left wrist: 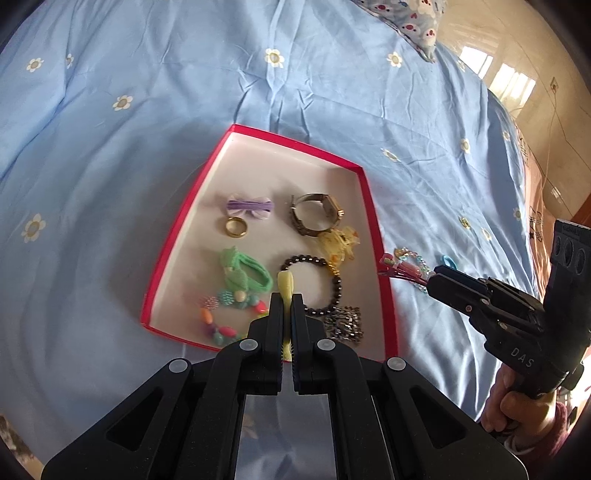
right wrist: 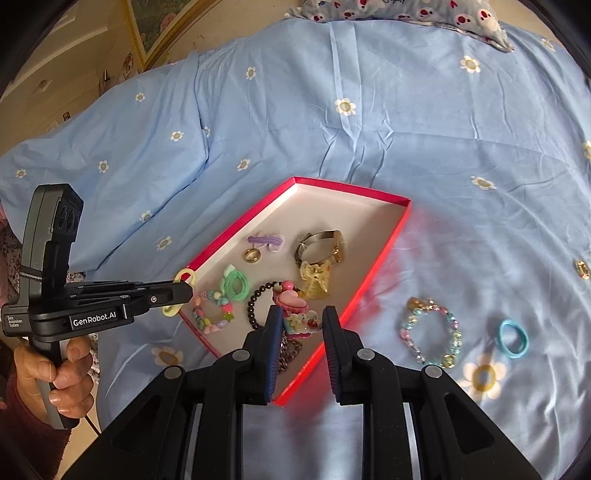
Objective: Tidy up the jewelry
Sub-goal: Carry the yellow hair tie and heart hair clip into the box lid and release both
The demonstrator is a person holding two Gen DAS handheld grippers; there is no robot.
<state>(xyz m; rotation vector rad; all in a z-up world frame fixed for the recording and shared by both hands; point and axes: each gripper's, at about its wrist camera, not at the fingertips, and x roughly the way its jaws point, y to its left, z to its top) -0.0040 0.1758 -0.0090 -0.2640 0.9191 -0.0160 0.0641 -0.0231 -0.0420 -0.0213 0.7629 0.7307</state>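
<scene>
A red box (left wrist: 369, 206) (right wrist: 380, 269) with a white inside lies on the blue bedspread. It holds a watch (left wrist: 317, 214), a gold ring (left wrist: 236, 226), a purple bow (left wrist: 249, 206), a green hair tie (left wrist: 245, 277), a dark bead bracelet (left wrist: 332, 284) and a colourful bead bracelet (right wrist: 212, 310). My left gripper (left wrist: 286, 299) is shut on a yellow ring-shaped clip (left wrist: 285, 286) (right wrist: 183, 276) above the box's near edge. My right gripper (right wrist: 300, 314) is open, with a pink and multicoloured charm clip (right wrist: 297, 310) between its fingers over the box's right wall.
A pastel bead bracelet (right wrist: 430, 334) and a blue hair tie (right wrist: 511, 338) lie on the bedspread right of the box. A patterned pillow (right wrist: 406, 11) lies at the far end. The bed's edge and floor (left wrist: 535, 92) are to the right.
</scene>
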